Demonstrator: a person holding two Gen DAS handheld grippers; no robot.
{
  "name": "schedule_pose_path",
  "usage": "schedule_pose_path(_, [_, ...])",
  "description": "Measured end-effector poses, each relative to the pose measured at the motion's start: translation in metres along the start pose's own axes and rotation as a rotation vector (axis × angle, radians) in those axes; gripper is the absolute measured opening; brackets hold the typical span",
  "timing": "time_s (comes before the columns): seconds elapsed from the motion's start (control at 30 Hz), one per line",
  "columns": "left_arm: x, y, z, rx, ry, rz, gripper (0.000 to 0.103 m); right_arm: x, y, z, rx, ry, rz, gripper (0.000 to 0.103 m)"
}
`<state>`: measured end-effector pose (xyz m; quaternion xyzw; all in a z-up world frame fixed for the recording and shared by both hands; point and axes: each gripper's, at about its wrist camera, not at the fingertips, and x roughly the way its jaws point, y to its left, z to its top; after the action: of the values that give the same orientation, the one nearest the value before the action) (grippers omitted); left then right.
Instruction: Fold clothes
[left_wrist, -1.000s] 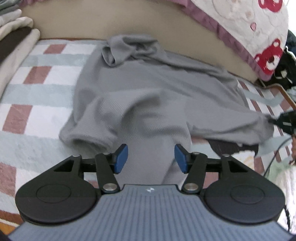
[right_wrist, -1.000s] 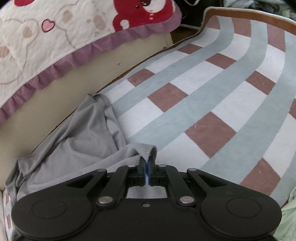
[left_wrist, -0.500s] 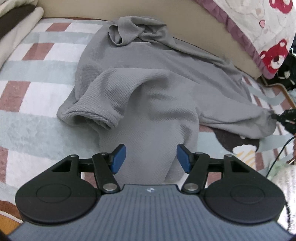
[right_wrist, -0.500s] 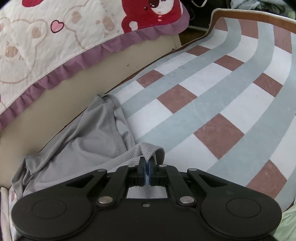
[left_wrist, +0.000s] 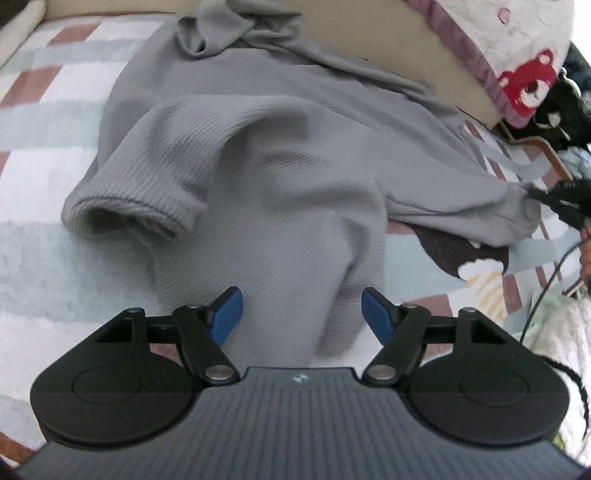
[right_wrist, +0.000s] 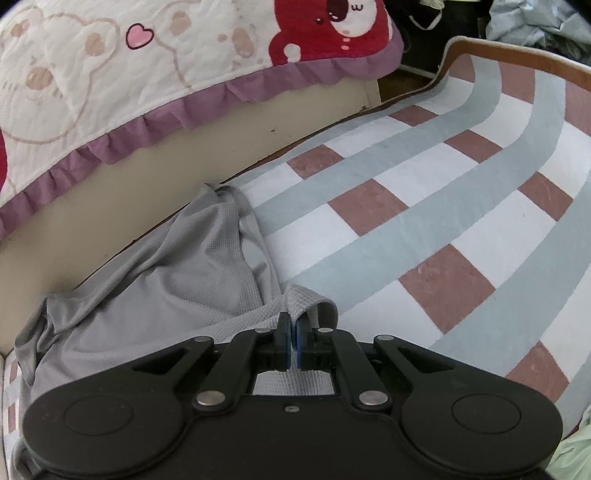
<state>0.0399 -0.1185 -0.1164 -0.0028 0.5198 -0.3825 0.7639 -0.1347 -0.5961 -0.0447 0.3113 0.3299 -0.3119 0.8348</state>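
Note:
A grey waffle-knit shirt (left_wrist: 258, 155) lies rumpled on the checked blanket (left_wrist: 55, 251), one short sleeve (left_wrist: 125, 214) pointing left. My left gripper (left_wrist: 302, 314) hovers open just over the shirt's near end, blue pads apart with cloth below them. In the right wrist view the same grey shirt (right_wrist: 177, 280) trails left toward the headboard. My right gripper (right_wrist: 290, 332) is shut on a folded corner of the shirt's edge. From the left wrist view the right gripper (left_wrist: 561, 199) shows at the far right, holding the stretched-out corner.
A beige headboard (right_wrist: 92, 206) and a bear-print quilt with a purple frill (right_wrist: 184, 62) run along the back. A dark patterned item (left_wrist: 454, 247) peeks from under the shirt. A cable (left_wrist: 546, 280) and pale green cloth (right_wrist: 576, 450) sit at the right edge.
The left gripper has moved in closer over the shirt, staying open. The right gripper has kept its hold and drawn the corner slightly outward.

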Motion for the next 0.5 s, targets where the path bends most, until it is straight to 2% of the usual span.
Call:
schedule_pose_path(0.07, [-0.004, 0.001, 0.002, 0.016, -0.009, 0.004, 0.009, -0.002, 0.005, 0.000, -0.049, 0.001, 0.006, 0.005])
schedule_pose_path(0.1, [-0.007, -0.001, 0.004, 0.026, -0.001, 0.023, 0.002, -0.005, 0.008, 0.000, -0.105, 0.002, 0.026, 0.005])
schedule_pose_path(0.13, [-0.010, -0.002, 0.006, 0.036, 0.007, 0.042, 0.002, -0.012, 0.008, 0.001, -0.166, -0.009, 0.048, 0.004])
schedule_pose_path(0.2, [-0.036, -0.012, 0.008, 0.088, -0.025, 0.031, 0.002, -0.030, 0.003, 0.001, -0.267, -0.033, 0.091, 0.003])
schedule_pose_path(0.23, [-0.055, -0.018, 0.008, 0.128, -0.066, 0.031, 0.002, -0.040, -0.006, 0.001, -0.286, -0.031, 0.097, 0.003])
schedule_pose_path(0.3, [-0.091, -0.020, 0.010, 0.124, -0.084, 0.022, 0.002, -0.063, -0.026, 0.000, -0.301, -0.029, 0.083, 0.003])
schedule_pose_path(0.37, [-0.117, -0.014, 0.012, 0.059, -0.070, -0.003, 0.002, -0.084, -0.045, -0.005, -0.300, -0.028, 0.149, 0.003])
schedule_pose_path(0.5, [-0.132, 0.001, 0.001, -0.028, -0.017, -0.033, 0.002, -0.088, -0.055, -0.028, -0.347, 0.023, 0.175, 0.003])
